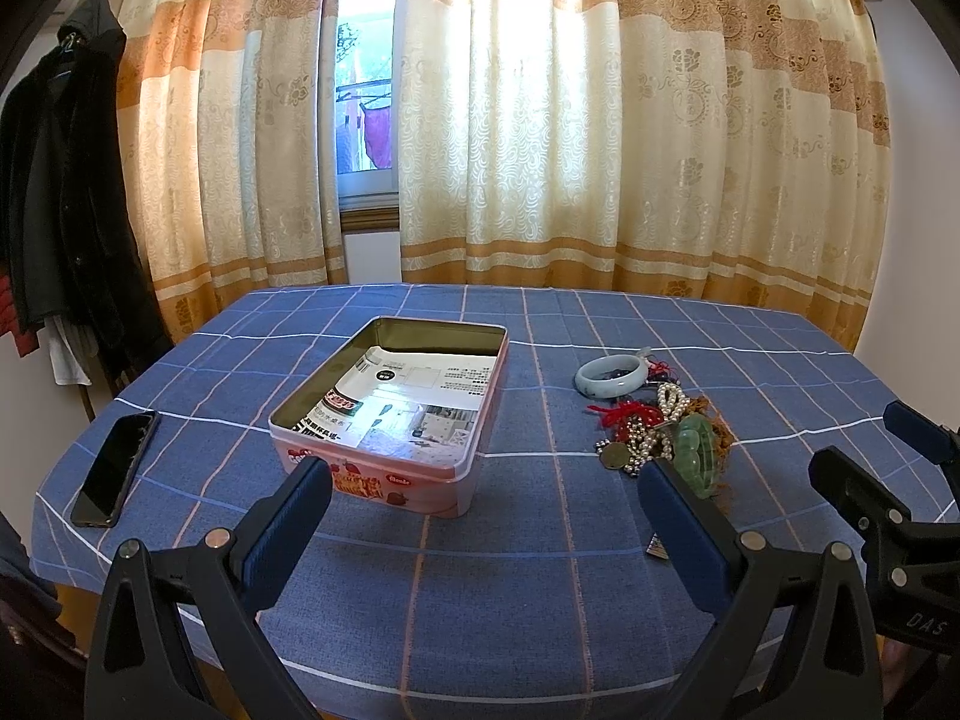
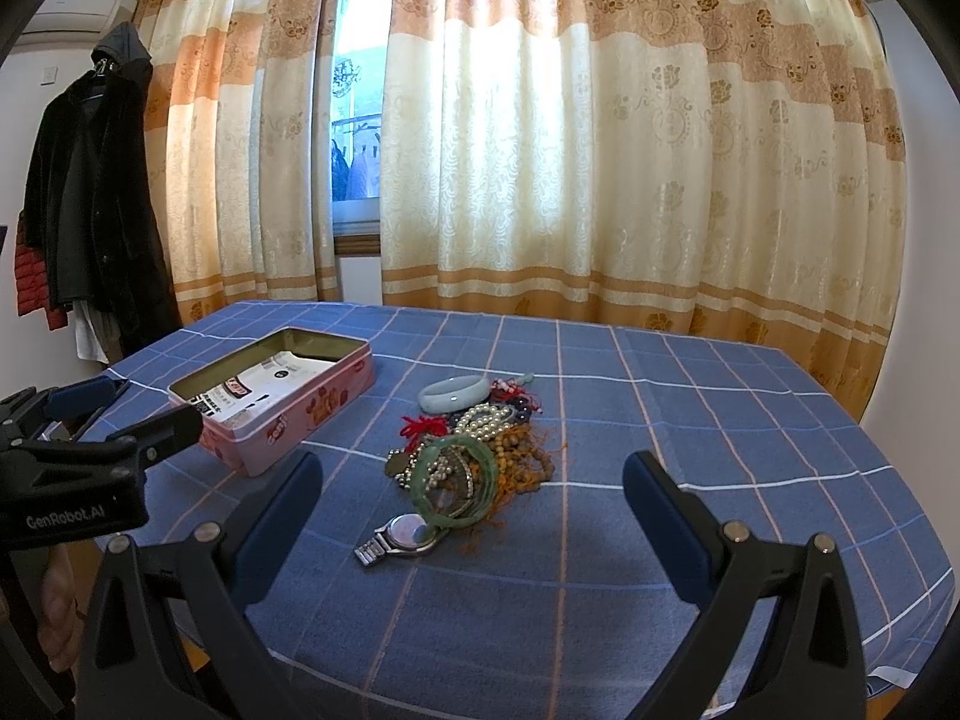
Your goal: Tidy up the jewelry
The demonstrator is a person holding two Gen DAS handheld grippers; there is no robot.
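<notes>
The pink tin box (image 2: 273,414) sits open on the left, lidless, lined with printed paper. To its right lies the jewelry heap (image 2: 474,450): a pale jade bangle (image 2: 453,393) flat at the far edge, pearl strands (image 2: 489,417) and brown beads (image 2: 528,450) in the middle, a green bangle (image 2: 456,483) tilted over them, and a steel wristwatch (image 2: 402,537) nearest.

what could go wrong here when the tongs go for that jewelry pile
1. The jewelry pile is tangled: lifting the green bangle may drag pearls and cords along.
2. The watch lies partly under that bangle and could be tugged aside.
3. The pink tin sits apart from the pile, so a loose piece might drop midway.
</notes>
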